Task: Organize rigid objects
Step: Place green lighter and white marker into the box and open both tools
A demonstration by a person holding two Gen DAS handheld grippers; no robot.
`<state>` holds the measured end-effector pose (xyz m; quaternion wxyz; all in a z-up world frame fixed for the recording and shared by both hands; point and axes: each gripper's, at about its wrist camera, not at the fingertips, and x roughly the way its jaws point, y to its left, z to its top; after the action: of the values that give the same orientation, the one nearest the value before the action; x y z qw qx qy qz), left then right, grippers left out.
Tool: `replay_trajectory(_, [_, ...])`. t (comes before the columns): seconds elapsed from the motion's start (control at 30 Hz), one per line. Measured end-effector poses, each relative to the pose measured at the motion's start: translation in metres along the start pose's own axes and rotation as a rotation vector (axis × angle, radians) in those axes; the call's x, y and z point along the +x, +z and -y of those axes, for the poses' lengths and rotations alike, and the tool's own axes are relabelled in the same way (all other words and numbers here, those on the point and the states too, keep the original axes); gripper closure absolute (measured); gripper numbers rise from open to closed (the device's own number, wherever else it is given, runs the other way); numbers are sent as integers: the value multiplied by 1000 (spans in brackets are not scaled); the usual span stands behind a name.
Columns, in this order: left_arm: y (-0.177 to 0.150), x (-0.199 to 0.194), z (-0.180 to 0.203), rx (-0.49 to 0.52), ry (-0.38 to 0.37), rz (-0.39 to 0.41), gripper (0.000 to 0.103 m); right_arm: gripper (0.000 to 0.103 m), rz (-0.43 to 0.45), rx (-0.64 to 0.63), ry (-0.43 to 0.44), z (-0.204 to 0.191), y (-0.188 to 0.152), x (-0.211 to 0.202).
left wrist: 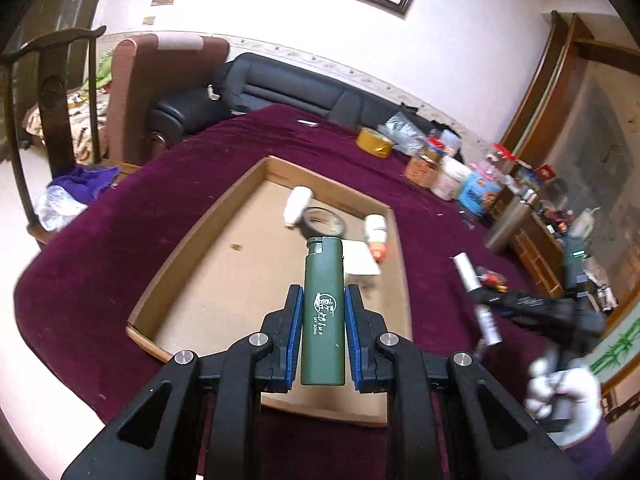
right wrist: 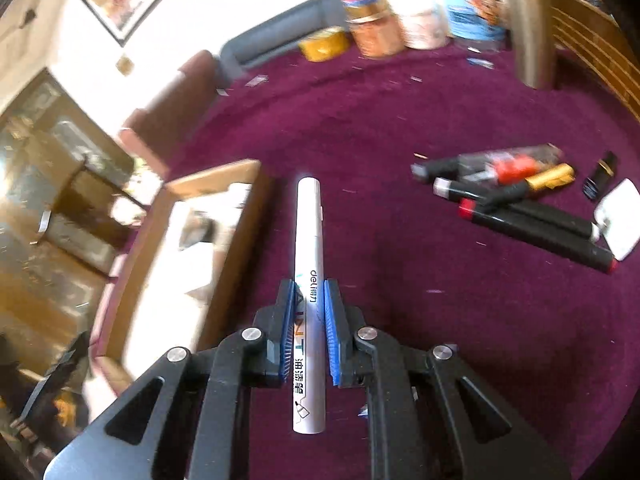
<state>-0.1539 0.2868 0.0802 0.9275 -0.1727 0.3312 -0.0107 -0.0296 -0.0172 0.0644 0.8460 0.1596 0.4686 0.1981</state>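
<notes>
White "deli" paint pen (right wrist: 307, 300); green lighter (left wrist: 323, 312) reads "blue".

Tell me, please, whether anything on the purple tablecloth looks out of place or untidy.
Yes: a loose heap of black markers lies crisscrossed on the purple tablecloth, outside the shallow cardboard tray, unsorted.

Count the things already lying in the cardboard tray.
4: a white bottle at the far end, a black tape ring beside it, a white-and-orange bottle by the right wall, and a white card partly behind the held lighter; it may hide more.
</notes>
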Motion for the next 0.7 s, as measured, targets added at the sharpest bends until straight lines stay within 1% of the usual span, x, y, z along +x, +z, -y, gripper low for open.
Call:
replay_trajectory(0.1, [15, 18, -4, 45, 55, -21, 86, 91, -27, -32, 73, -26, 3, 3])
replay_trajectory(0.17, [25, 30, -6, 69, 73, -45, 86, 91, -65, -49, 127, -44, 3, 13])
replay_trajectory(0.27, [44, 58, -6, 104, 93, -91, 86, 91, -127, -71, 184, -71, 1, 36])
replay_trajectory(0.33, [53, 71, -5, 132, 107, -108, 86, 91, -168, -96, 209, -91, -1, 54])
replay_trajectory(0.4, [64, 89, -4, 166, 133, -134, 86, 90, -206, -119, 220, -107, -4, 71])
replay_trajectory(0.47, [74, 105, -7, 170, 141, -156, 86, 90, -240, -134, 222, -120, -3, 91])
replay_trajectory(0.57, [90, 132, -20, 144, 156, -197, 86, 90, -288, -147, 217, -135, -2, 119])
replay_trajectory(0.7, [98, 161, -35, 111, 159, -264, 86, 90, -329, -140, 202, -145, -1, 145])
